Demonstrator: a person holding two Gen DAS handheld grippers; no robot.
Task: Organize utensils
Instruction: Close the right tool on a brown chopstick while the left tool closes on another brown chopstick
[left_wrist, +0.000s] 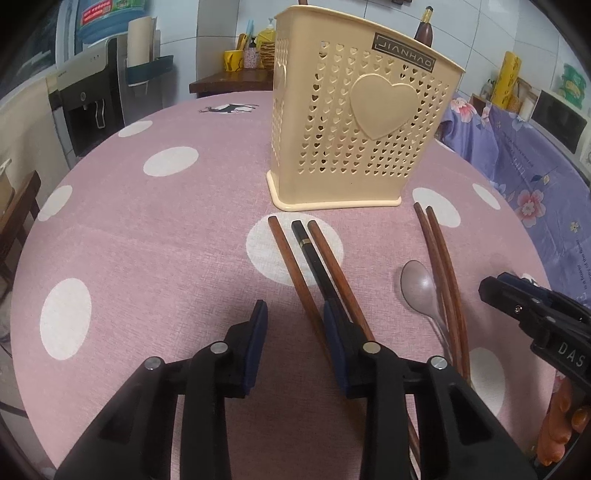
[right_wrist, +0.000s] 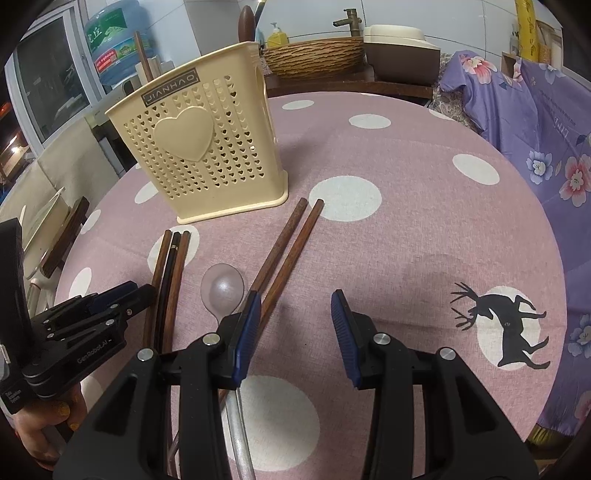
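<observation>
1. Left hand-held gripper (left_wrist: 291, 314) gapes over the surface (left_wrist: 147, 240), nothing clamped; three chopsticks (left_wrist: 317, 258) beside its right finger.
2. Right hand-held gripper (right_wrist: 293, 304) open, empty; spoon (right_wrist: 222, 288) left.
3. Only the right view shows the deer print (right_wrist: 506, 325); holder (right_wrist: 199, 147) upright behind.

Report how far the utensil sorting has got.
Done: some handles already stand in the cream holder. In hand: nothing; left gripper and right gripper are open over the table. Left: three chopsticks, a brown pair and the spoon.
</observation>
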